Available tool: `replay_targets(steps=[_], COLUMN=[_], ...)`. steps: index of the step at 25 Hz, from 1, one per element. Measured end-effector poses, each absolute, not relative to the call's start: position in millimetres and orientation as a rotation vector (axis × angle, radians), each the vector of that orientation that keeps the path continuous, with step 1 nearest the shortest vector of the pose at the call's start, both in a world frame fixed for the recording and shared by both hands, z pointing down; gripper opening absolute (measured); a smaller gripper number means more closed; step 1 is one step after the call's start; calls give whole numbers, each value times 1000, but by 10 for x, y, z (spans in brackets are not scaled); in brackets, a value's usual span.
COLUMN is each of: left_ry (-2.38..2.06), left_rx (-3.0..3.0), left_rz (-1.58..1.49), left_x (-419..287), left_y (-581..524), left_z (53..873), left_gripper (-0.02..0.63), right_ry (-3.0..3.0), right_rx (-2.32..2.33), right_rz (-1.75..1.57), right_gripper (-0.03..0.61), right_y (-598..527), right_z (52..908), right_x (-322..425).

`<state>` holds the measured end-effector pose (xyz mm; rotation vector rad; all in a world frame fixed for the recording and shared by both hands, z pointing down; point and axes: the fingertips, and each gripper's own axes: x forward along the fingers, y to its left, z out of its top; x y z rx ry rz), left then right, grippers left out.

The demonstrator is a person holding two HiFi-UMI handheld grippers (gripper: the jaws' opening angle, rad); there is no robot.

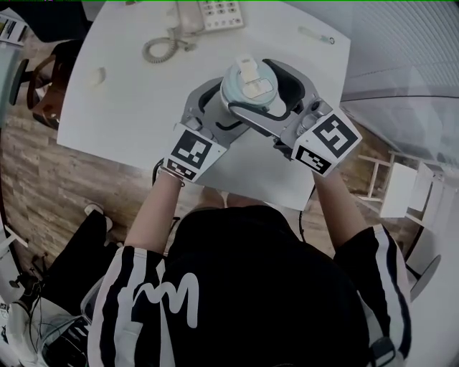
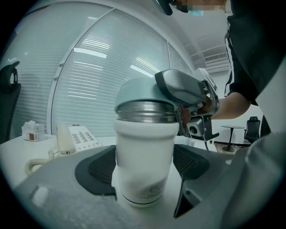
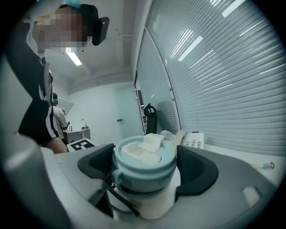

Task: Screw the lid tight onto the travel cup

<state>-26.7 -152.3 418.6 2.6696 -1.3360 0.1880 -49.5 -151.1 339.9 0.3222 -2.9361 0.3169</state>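
Note:
On the white table (image 1: 122,115) stands a white travel cup (image 2: 145,154) with a steel band under its pale green lid (image 1: 249,84). A dark strap hangs from the lid (image 3: 145,159). My left gripper (image 1: 228,109) reaches in from the lower left with its dark pads (image 2: 100,170) on either side of the cup's body, spread wide and not pressing. My right gripper (image 1: 271,100) comes from the lower right at lid height. Its pads (image 3: 196,172) flank the lid, with a thin gap showing on the right side. In the left gripper view, the right gripper (image 2: 187,94) sits beside the lid.
A desk phone (image 1: 215,13) with a coiled cord (image 1: 161,46) lies at the table's far edge. A small white object (image 1: 97,77) lies at the left and a thin pen-like item (image 1: 315,34) at the far right. A white stool (image 1: 401,190) stands right of the table.

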Motion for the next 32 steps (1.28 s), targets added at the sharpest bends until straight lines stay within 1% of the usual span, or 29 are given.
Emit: replay_targets(steps=[9, 27, 32], left_ry=[-1340, -1348, -1351], left_rx=[2692, 2682, 2680], left_rz=[190, 201, 196], left_x=[-240, -227, -229], left_y=[-1552, -1573, -1578], left_z=[4176, 4177, 4172], left_gripper=[403, 402, 402], right_ry=[-2946, -2926, -2965], right_rx=[241, 206, 247], right_rz=[176, 2, 44], right_gripper=[428, 428, 428], right_y=[-1454, -1416, -1406], right_z=[3371, 3378, 3332], right_x=[-500, -500, -525])
